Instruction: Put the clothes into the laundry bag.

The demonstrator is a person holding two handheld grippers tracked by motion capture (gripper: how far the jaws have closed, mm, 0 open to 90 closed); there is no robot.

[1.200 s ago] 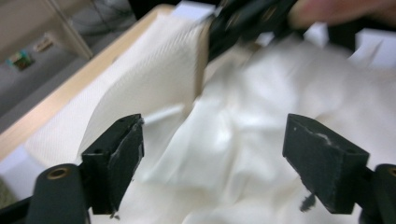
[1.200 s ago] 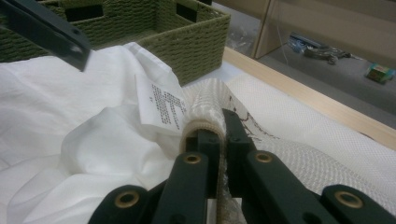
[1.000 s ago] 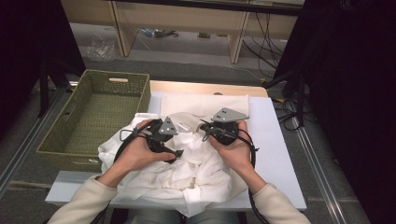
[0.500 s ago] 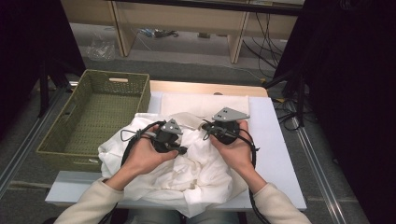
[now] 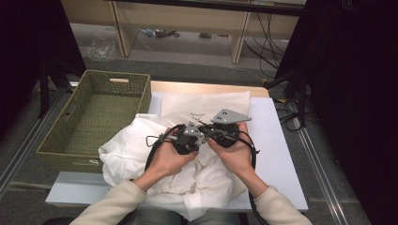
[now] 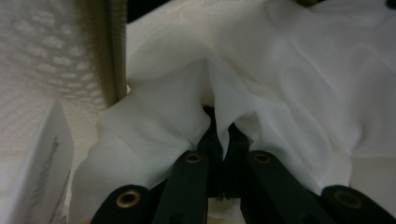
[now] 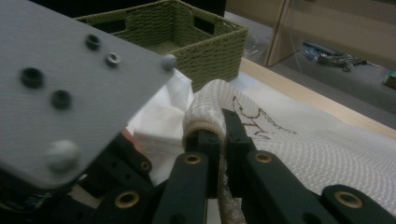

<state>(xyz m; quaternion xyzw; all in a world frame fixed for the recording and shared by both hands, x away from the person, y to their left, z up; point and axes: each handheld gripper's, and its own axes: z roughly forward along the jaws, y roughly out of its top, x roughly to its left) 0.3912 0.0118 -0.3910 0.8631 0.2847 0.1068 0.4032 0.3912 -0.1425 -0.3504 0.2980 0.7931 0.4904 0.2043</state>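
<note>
Cloth: a white cloth [image 5: 141,154] lies crumpled on the worktop [image 5: 277,140], just beside the basket [image 5: 101,112], with a mesh bag [image 5: 206,105] spread flat behind it.
Left gripper: the left gripper [image 5: 187,138] has just closed its jaws, and a fold of the cloth [image 6: 224,112] is pinched between them.
Right gripper: the right gripper [image 5: 224,131] is clenched on the rolled rim of the mesh bag [image 7: 205,114].
Spacing: the two grippers sit close together over the middle of the cloth.
Step in hand: by my reading, feeding the cloth into the mouth of the bag.
Doing it well: keep the bag's rim lifted and taut so the mouth stays open, and bring the pinched fold in low without snagging the mesh.
Left gripper view: shows how deep the fold sits in the jaws, which hands hide from above.
Right gripper view: shows the corded hem and the dark drawing on the mesh.
High view: shows how much cloth remains outside.
</note>
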